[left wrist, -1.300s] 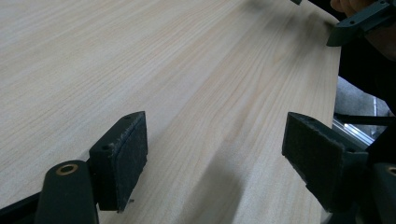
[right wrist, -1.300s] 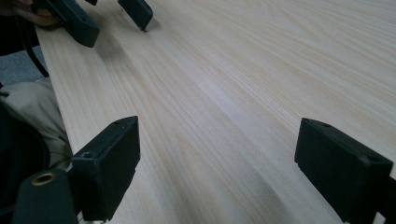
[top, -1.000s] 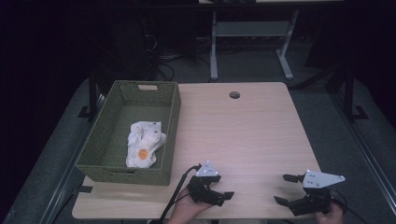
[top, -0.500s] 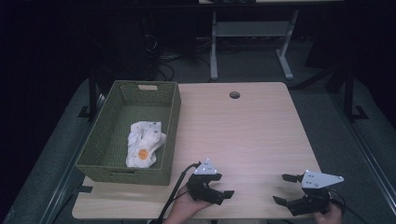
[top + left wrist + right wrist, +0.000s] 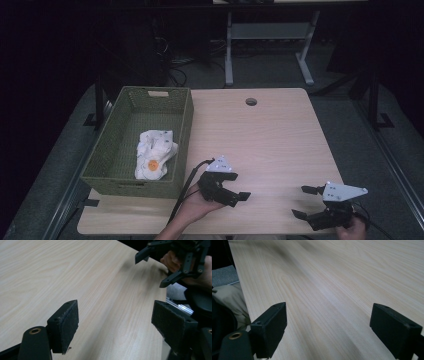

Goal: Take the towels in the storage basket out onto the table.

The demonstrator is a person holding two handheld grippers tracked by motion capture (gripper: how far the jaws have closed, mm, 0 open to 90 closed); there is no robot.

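**Both claws spread, cloth waiting in the basket**

I hold the left gripper [image 5: 234, 192] and right gripper [image 5: 306, 202] near the table's [image 5: 280, 135] front edge, jaws spread wide, empty. The white cloth [image 5: 155, 152] lies bunched inside the green basket [image 5: 185, 120] at the left edge. It looks soft and light, possibly a garment; I'd pinch a raised fold.

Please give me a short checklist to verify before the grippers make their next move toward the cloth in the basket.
1. Left gripper open and holding nothing: ok.
2. Right gripper open and holding nothing: ok.
3. Cloth lies inside the basket, uncovered: ok.
4. Bare table under both grippers: ok.
5. Grippers apart from each other: ok.
6. Whether the cloth is caught on the basket weave: cannot tell.
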